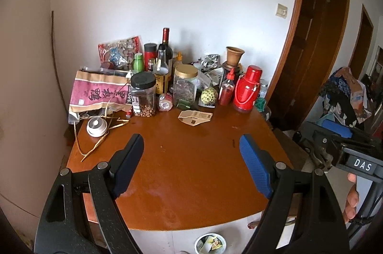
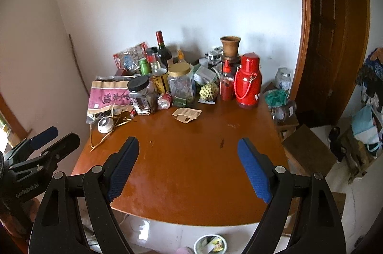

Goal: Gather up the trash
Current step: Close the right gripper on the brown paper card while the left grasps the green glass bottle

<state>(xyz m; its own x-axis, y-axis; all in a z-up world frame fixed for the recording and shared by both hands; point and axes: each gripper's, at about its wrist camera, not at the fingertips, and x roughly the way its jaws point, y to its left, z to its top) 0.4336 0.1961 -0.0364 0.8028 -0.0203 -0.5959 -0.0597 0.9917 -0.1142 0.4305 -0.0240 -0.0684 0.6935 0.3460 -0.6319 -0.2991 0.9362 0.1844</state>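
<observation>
Both grippers hovered over the near, bare part of the table [image 1: 191, 182] — the left gripper [image 1: 191, 146] and right gripper [image 2: 188, 146] each spread wide, holding nothing. A flattened tan wrapper [image 1: 195, 117] lay ahead, just in front of the jars and bottles, straw strips [image 1: 100, 141] beside a white disc [image 1: 96, 126] at the left; a bin [image 1: 210, 243] with scraps sat on the floor below the table's near edge.

A red thermos [image 1: 246, 92] stands beside a sauce bottle [image 1: 227, 91].
</observation>
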